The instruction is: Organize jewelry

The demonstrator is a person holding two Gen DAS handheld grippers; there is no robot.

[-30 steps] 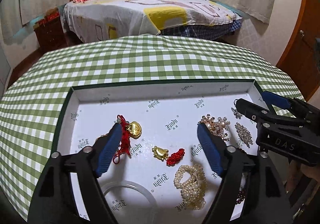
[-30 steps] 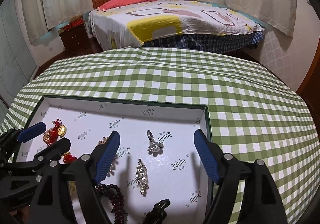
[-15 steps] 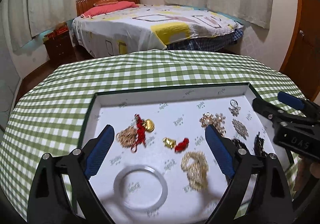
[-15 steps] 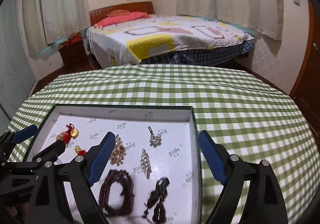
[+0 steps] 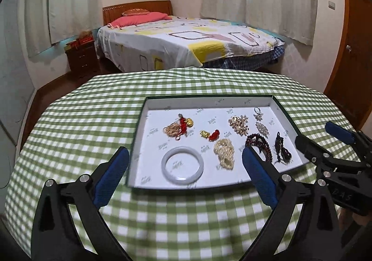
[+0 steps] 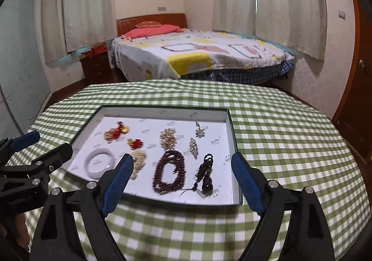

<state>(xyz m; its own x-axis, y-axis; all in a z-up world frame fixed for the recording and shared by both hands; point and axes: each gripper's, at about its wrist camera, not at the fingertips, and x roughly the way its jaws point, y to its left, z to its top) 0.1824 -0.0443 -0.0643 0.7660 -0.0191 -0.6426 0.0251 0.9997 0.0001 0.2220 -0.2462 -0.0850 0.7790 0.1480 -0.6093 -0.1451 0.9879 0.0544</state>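
Note:
A shallow white tray (image 5: 210, 103) with a green rim lies on the checked tablecloth; it also shows in the right wrist view (image 6: 162, 112). In it lie a white bangle (image 5: 182, 164), a pearl strand (image 5: 224, 150), dark red beads (image 6: 169, 171), a dark pendant (image 6: 205, 177), gold and red charms (image 5: 179, 127) and crystal brooches (image 5: 238, 122). My left gripper (image 5: 184, 176) is open and empty, held above the tray's near edge. My right gripper (image 6: 182, 178) is open and empty, above the tray's near right part.
The round table with the green checked cloth (image 5: 93, 121) drops off on all sides. Behind it stand a bed (image 5: 186, 40), a wooden nightstand (image 5: 80, 56) and a wooden door (image 5: 348, 51) at the right.
Both grippers have pulled back and up from the tray. The whole tray now shows in each view. Both stay open and empty.

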